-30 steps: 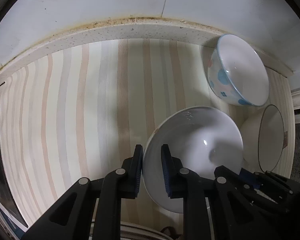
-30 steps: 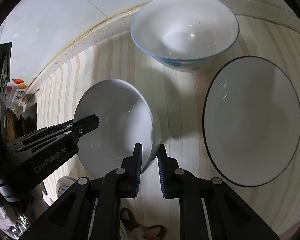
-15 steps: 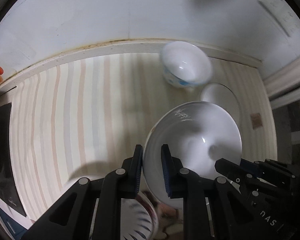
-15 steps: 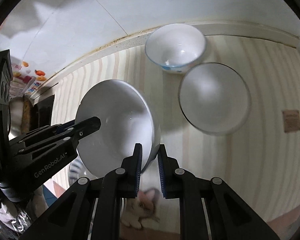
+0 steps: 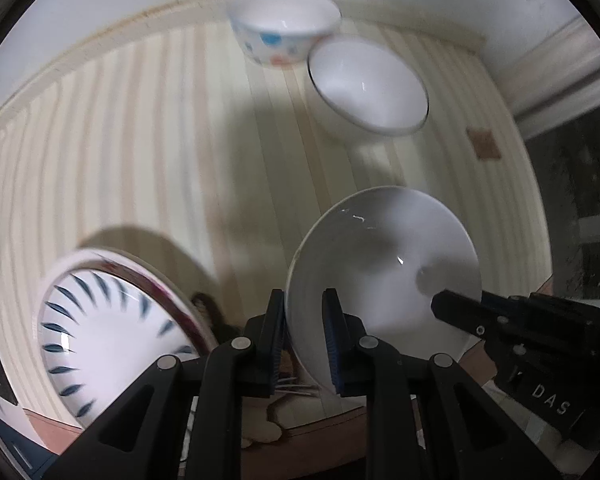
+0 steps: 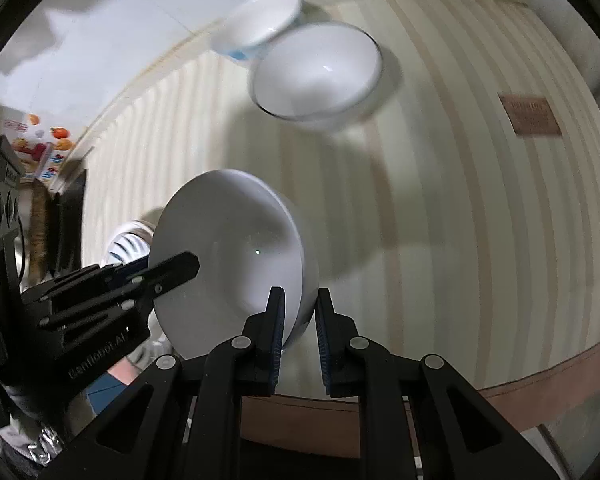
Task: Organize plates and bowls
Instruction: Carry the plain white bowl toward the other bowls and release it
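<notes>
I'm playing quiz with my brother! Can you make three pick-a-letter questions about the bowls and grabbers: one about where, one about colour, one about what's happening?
1. Where is the spotted bowl?
A. At the back by the wall
B. Inside the plain white bowl
C. On the patterned plate

2. What colour are the dashes on the patterned plate?
A. Green
B. Dark blue
C. Yellow

3. What holds the plain white bowl?
A. Nothing
B. Only the left gripper
C. Both grippers

Answers:
1. A: it sits at the striped mat's far edge, beside the dark-rimmed bowl.
2. B: dark blue dashes ring it.
3. C: the left gripper and right gripper have their jaws shut on opposite rims.
</notes>
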`<state>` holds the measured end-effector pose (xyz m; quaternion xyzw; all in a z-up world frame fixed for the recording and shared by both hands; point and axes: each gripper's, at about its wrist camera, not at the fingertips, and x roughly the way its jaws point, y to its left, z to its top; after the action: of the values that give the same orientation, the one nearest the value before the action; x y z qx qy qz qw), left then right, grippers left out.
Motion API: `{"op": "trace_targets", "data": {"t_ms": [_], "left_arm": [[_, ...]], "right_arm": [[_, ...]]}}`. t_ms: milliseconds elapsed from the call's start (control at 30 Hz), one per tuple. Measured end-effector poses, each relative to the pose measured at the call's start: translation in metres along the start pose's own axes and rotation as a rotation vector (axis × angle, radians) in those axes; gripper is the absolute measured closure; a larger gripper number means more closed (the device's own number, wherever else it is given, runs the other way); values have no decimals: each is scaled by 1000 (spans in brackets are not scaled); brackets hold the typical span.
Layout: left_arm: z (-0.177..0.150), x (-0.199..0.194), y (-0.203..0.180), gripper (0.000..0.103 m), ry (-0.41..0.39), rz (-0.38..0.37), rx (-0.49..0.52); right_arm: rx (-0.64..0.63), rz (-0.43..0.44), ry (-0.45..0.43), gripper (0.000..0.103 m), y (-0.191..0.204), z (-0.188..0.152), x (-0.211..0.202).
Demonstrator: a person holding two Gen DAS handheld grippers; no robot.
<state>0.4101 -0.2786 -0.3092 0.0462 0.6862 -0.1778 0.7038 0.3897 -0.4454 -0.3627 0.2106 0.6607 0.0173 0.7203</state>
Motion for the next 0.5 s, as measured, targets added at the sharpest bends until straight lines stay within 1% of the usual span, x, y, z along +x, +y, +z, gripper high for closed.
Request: {"op": "trace_targets", "data": {"t_ms": [133,267,333,433,500], "left_arm": [[-4,27,-9,87,41,14,17],[-9,41,-18,87,55,28,26],[-8,39,-23,86,42,46,41],[-5,41,-27,87,41,49,38],[-4,40,-26,86,50,46,28]], "right_arm": [[24,-8,22,86,-22,-7,16],[38,-16,42,86,-33,-13,29],[42,-12,48,86,-35,-15,32],[46,-10,57,86,-38,-17,34],[44,-1,87,84,-40,-15,37]]}}
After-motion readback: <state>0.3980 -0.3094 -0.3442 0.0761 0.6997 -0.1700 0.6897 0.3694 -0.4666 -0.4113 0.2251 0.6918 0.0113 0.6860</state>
